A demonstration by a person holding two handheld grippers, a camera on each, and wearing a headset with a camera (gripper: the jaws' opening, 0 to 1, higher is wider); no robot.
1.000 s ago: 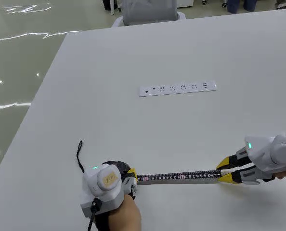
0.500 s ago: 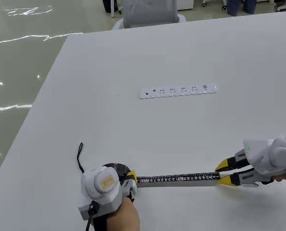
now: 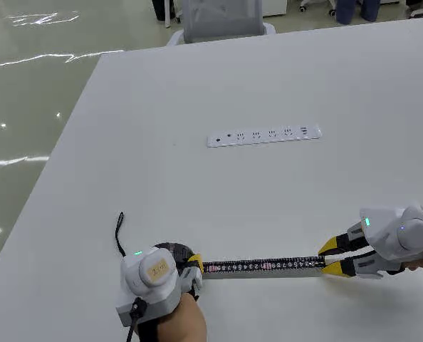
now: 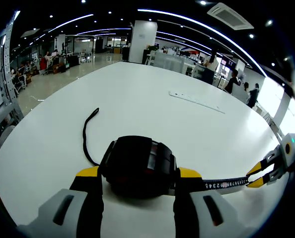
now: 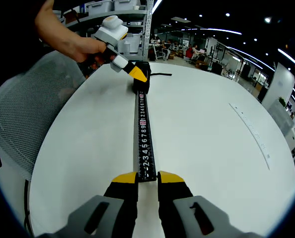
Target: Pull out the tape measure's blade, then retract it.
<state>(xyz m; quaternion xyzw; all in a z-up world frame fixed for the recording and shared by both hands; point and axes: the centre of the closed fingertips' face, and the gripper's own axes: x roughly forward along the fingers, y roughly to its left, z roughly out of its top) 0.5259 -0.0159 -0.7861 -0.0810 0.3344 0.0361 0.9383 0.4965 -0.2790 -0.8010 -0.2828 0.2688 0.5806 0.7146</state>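
Hardly anything has moved since a second ago: in the head view the right gripper (image 3: 327, 257) sits a touch lower and the blade (image 3: 261, 266) lies slightly flatter, drawn out about as far as before. The blade runs along the tabletop (image 3: 233, 192) from the left gripper (image 3: 186, 262) to the right one. The left fingers grip the black case (image 3: 172, 249), and the right fingers pinch the blade's far end. The small yellowish label on top of the left gripper is too blurred to read. A strap (image 3: 118, 231) trails from the case, and a power strip (image 3: 263, 134) lies well beyond the fingers.

From the left gripper view, the yellow-tipped fingers (image 4: 88, 174) press on both sides of the case (image 4: 137, 161). No brand can be read on it. The blade (image 4: 224, 183) leaves past the right-hand finger, showing "1234", and reaches the right gripper (image 4: 259, 174).

From the right gripper view, the fingers (image 5: 125, 178) close on the blade's end, which sits just between their tips. Black digits 2 to 9 read along the blade (image 5: 144, 134), with red marks at the tens. At its far end stands the case (image 5: 142, 82), held by the left gripper (image 5: 136, 74) in a hand (image 5: 83, 47). A mesh chair (image 5: 28, 114) is at the left.
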